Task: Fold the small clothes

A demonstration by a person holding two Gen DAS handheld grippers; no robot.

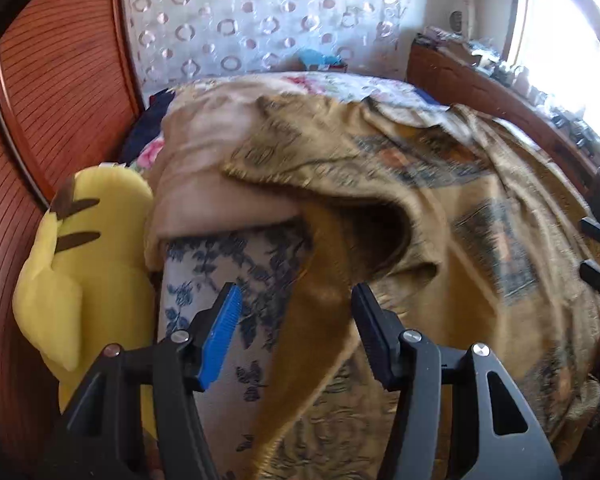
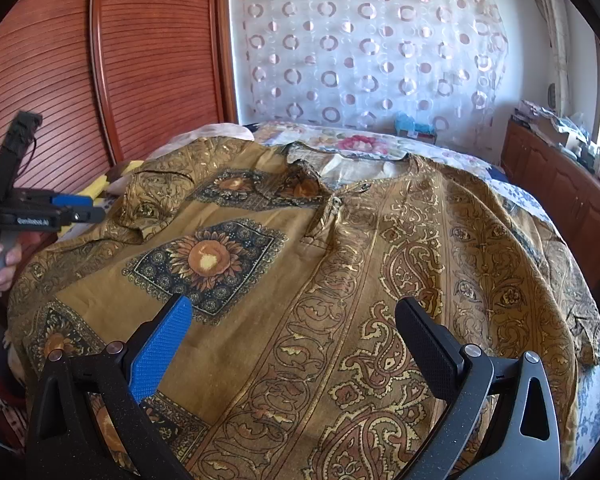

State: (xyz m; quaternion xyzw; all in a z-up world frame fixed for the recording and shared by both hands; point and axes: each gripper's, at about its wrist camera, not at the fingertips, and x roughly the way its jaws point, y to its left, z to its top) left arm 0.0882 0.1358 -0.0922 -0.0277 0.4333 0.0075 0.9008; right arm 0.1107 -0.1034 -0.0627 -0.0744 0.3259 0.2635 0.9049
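A mustard-gold tunic (image 2: 340,260), printed with sunflower squares and paisley bands, lies spread front-up across the bed. Its neckline faces the far curtain. My right gripper (image 2: 294,306) hovers open over the tunic's lower middle, with nothing between its fingers. A hand holds my left gripper (image 2: 88,208) at the tunic's left edge. In the left wrist view my left gripper (image 1: 296,296) is open. A rumpled flap of the tunic (image 1: 320,312) runs through the gap between the blue pad (image 1: 220,332) and the black pad (image 1: 370,320), and neither pad presses on it.
A yellow plush toy (image 1: 88,264) sits at the bed's left side against the red-brown wardrobe door (image 2: 140,60). A beige cloth (image 1: 204,184) and a blue-flowered sheet (image 1: 220,264) lie under the tunic's left edge. A cluttered wooden cabinet (image 2: 560,192) lines the right side.
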